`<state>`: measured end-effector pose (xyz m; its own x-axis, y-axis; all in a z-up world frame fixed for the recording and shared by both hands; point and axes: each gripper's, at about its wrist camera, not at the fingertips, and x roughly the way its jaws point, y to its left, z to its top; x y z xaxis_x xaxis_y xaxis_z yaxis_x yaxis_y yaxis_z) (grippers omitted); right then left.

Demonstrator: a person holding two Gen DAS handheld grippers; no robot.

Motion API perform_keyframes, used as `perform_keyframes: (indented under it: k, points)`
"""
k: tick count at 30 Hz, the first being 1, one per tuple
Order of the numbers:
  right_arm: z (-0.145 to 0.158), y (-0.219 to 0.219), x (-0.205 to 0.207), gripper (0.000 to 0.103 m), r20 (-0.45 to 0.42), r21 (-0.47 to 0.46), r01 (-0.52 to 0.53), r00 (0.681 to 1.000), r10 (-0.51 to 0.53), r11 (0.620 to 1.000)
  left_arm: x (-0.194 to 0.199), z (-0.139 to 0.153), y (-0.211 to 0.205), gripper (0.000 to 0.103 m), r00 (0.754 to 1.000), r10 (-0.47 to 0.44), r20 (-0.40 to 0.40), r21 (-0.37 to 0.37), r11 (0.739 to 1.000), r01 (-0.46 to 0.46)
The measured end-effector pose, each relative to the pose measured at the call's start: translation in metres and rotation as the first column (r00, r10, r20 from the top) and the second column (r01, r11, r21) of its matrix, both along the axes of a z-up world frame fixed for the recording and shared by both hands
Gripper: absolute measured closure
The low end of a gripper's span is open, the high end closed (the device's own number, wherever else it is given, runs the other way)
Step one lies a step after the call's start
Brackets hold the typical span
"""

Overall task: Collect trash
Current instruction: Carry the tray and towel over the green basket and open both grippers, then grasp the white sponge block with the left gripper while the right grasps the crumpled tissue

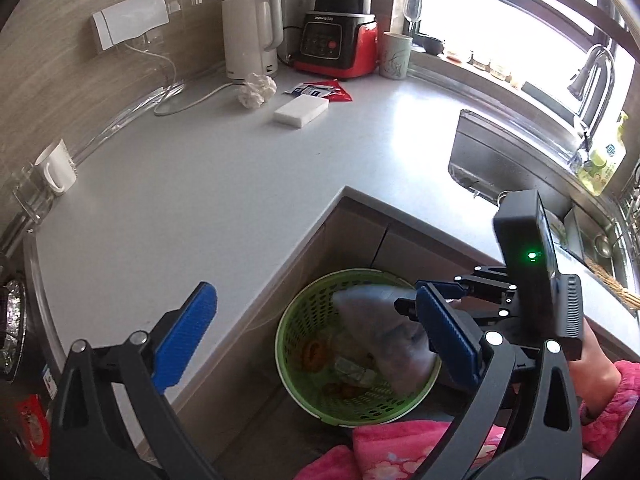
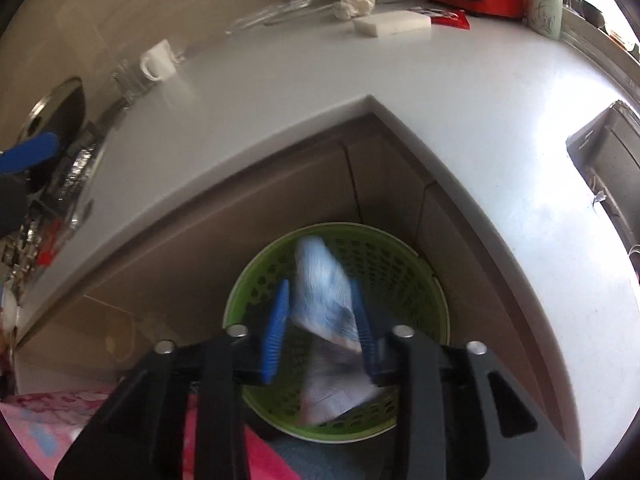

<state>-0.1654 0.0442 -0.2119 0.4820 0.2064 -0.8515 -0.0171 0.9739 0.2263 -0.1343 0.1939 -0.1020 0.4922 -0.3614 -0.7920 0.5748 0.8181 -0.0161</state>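
A green perforated basket (image 1: 304,320) (image 2: 408,264) stands on the floor in the corner under the white counter (image 1: 240,200), with scraps at its bottom. My right gripper (image 2: 320,286) hangs over it, and a pale blue-white bag (image 2: 324,300) (image 1: 376,320), blurred, sits loose between its parted blue pads. My left gripper (image 1: 316,300) is wide open and empty above the counter edge and basket. On the counter's far side lie a crumpled white tissue (image 1: 256,90) (image 2: 356,0), a red wrapper (image 1: 328,90) (image 2: 448,18) and a white block (image 1: 300,110) (image 2: 390,24).
A white kettle (image 1: 248,36), a red-and-black blender (image 1: 340,40) and a pale cup (image 1: 394,56) line the back wall. A white mug (image 1: 58,168) stands at the left, a sink (image 1: 500,160) with a faucet at the right. Pink sleeves (image 1: 400,452) fill the bottom edge.
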Motion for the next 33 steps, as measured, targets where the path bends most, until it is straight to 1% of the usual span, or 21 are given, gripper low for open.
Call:
perform_keyframes:
  k: [2,9,10,12,13,16,18,20,24,27,29,31,33]
  points:
    - [0.005,-0.001,0.000,0.052,0.010,0.002,0.013,1.000,-0.013,1.000,0.002,0.001,0.001,0.008,1.000,0.002,0.004,0.003,1.000,-0.002]
    - [0.045,-0.014,0.000,0.039,0.087,-0.031,0.047,0.995,-0.045,0.998,0.014,0.003,-0.007,0.008,1.000,0.006,0.007,-0.002,1.000,-0.006]
    - [0.053,-0.017,0.001,0.037,0.103,-0.037,0.054,0.993,-0.050,0.998,0.016,0.004,-0.009,0.008,1.000,0.006,0.009,-0.002,1.000,-0.006]
    - [0.068,-0.023,0.005,0.034,0.130,-0.057,0.063,0.990,-0.055,0.996,0.021,0.005,-0.014,0.008,1.000,0.007,0.011,-0.006,1.000,-0.007]
    - [0.073,-0.026,0.007,0.031,0.139,-0.063,0.064,0.989,-0.055,0.996,0.026,0.006,-0.019,0.008,1.000,0.006,0.010,-0.010,1.000,-0.006]
    - [0.092,-0.036,0.016,0.024,0.170,-0.089,0.070,0.984,-0.054,0.994,0.036,0.008,-0.030,0.008,1.000,0.007,0.020,-0.005,1.000,-0.006]
    - [0.103,-0.044,0.025,0.021,0.190,-0.109,0.074,0.980,-0.052,0.991,0.045,0.008,-0.039,0.008,1.000,0.007,0.027,-0.001,1.000,-0.007]
    - [0.111,-0.051,0.035,0.016,0.208,-0.123,0.076,0.977,-0.049,0.990,0.058,0.008,-0.051,0.008,1.000,0.008,0.027,-0.008,1.000,-0.007]
    - [0.120,-0.068,0.061,0.015,0.227,-0.179,0.089,0.973,-0.047,0.980,0.093,0.005,-0.072,0.008,1.000,0.007,0.007,-0.066,0.998,-0.007]
    - [0.120,-0.087,0.081,0.015,0.226,-0.206,0.088,0.973,-0.040,0.975,0.114,0.000,-0.088,0.007,1.000,0.004,0.024,-0.078,0.997,-0.002]
    - [0.118,-0.102,0.094,0.010,0.224,-0.192,0.073,0.974,-0.028,0.979,0.134,-0.004,-0.100,0.007,0.999,0.006,0.036,-0.077,0.997,-0.003]
    - [0.116,-0.117,0.107,0.010,0.224,-0.200,0.065,0.974,-0.019,0.978,0.154,-0.008,-0.111,0.007,1.000,-0.010,0.023,-0.089,0.996,0.012]
    - [0.110,-0.133,0.123,0.010,0.217,-0.222,0.059,0.976,-0.010,0.973,0.172,-0.012,-0.122,0.007,1.000,-0.024,0.018,-0.086,0.996,0.025]
